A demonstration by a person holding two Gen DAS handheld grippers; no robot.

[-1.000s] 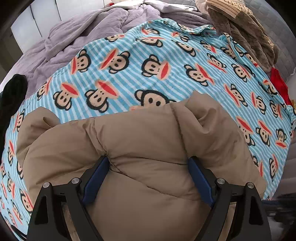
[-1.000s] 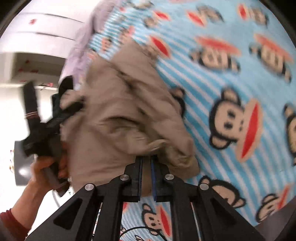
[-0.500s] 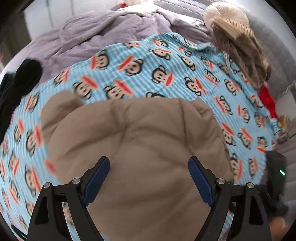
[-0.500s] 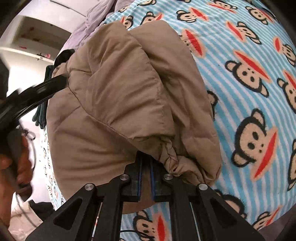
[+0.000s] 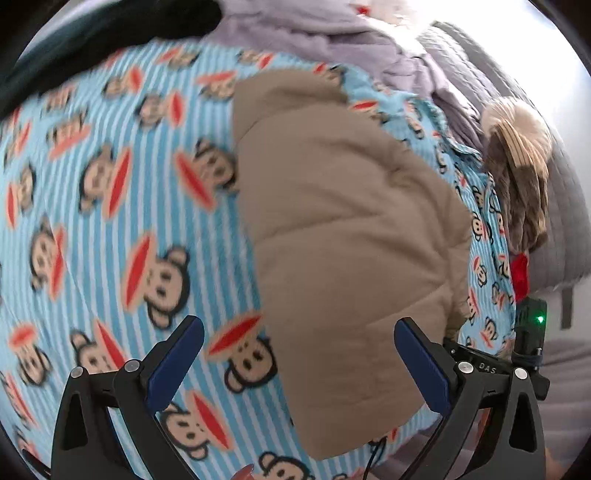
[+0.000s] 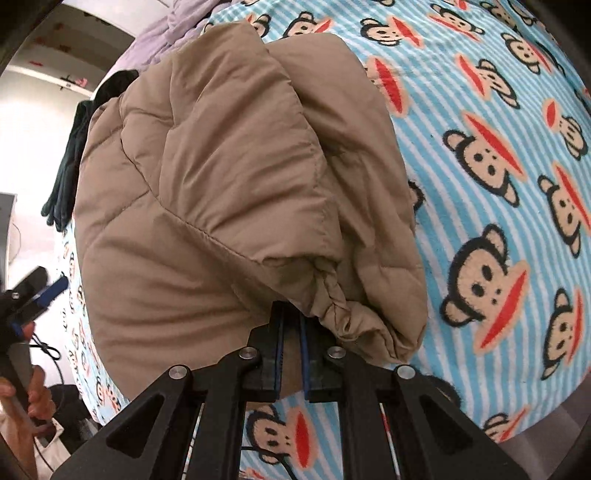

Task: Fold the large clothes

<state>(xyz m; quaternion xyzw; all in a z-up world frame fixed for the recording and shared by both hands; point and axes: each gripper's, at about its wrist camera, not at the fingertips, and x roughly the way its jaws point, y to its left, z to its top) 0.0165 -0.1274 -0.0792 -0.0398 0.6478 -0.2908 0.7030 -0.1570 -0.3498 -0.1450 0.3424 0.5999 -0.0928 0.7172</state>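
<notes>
A tan puffy jacket (image 5: 351, 221) lies folded over on the monkey-print blanket (image 5: 110, 221). My left gripper (image 5: 297, 332) hovers above the jacket's left edge. Its jaws are opening wide and its blue pads (image 5: 177, 354) press on nothing. In the right wrist view the jacket (image 6: 221, 184) is bunched in thick folds. My right gripper (image 6: 290, 317) is shut on the jacket's gathered hem at the near edge, with tan fabric between its pads. The left gripper (image 6: 40, 295) also shows at the far left of that view, held in a hand (image 6: 33, 395).
A lilac duvet (image 5: 314, 33) is heaped at the back, with a black garment (image 5: 110, 33) at the top left. A brown striped garment (image 5: 517, 166) and a red item (image 5: 521, 273) lie at the right by the grey quilted surface (image 5: 554, 221). The blanket's edge (image 6: 517, 424) is near.
My left gripper has let go of the jacket, opened wider and swung left, so the jacket now lies to its right. The right gripper stays shut on the hem and has moved closer.
</notes>
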